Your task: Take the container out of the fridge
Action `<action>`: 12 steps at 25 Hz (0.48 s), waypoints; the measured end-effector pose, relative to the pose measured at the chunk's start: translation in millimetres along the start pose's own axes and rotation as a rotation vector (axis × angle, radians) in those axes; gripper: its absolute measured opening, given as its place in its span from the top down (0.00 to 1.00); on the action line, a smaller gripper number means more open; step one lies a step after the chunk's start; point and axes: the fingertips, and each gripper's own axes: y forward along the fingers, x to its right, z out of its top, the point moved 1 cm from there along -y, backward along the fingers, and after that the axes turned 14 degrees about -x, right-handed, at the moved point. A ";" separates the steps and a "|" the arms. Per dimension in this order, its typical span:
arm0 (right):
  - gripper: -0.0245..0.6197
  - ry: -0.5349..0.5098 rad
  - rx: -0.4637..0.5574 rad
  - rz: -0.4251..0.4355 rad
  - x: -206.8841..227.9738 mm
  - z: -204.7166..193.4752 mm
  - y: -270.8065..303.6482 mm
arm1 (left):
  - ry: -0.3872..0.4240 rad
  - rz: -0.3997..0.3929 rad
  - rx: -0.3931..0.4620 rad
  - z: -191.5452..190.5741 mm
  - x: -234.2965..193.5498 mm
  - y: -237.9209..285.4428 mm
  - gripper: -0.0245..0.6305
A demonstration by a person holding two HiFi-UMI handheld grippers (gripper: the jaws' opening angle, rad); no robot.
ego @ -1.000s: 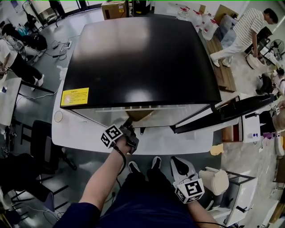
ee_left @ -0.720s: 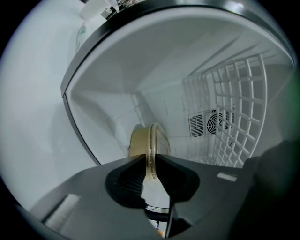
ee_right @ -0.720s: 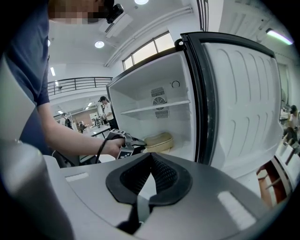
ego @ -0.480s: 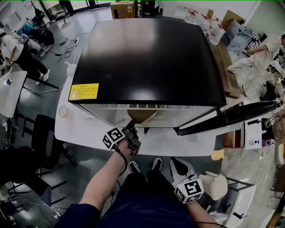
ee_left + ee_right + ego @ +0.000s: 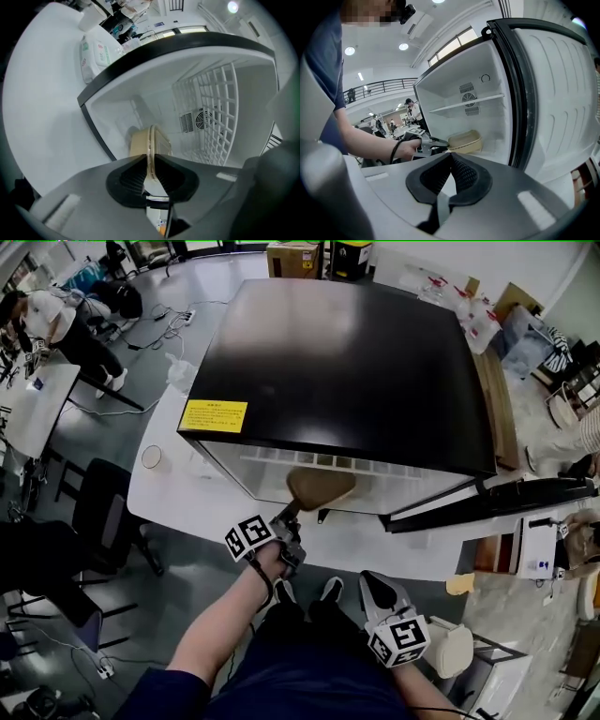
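A beige lidded container (image 5: 319,487) shows at the open front of the black-topped fridge (image 5: 347,362). My left gripper (image 5: 286,512) is shut on its near rim; its jaws have just been closing with that rim between them. The left gripper view has the container (image 5: 149,143) edge-on between the pads (image 5: 136,176), with the white fridge interior behind. Seen from the right gripper view, the container (image 5: 465,141) hangs just above the fridge floor, held by the left gripper (image 5: 436,143). My right gripper (image 5: 380,589) hangs low by my right leg, shut and empty (image 5: 451,157).
The fridge door (image 5: 497,498) stands open to the right (image 5: 562,93). Inside are a white shelf (image 5: 466,104) and a wire rack (image 5: 215,112). The fridge rests on a white platform (image 5: 178,493) with a paper cup (image 5: 152,457). A dark chair (image 5: 98,521) stands left, a white stool (image 5: 450,638) right.
The container has come further out of the fridge opening toward me, with the left gripper drawing back and rising a little. The right gripper has stayed about where it was.
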 end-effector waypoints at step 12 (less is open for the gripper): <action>0.95 -0.044 -0.009 0.088 -17.7 7.2 15.3 | 0.037 0.037 0.002 -14.7 -6.7 -41.5 0.87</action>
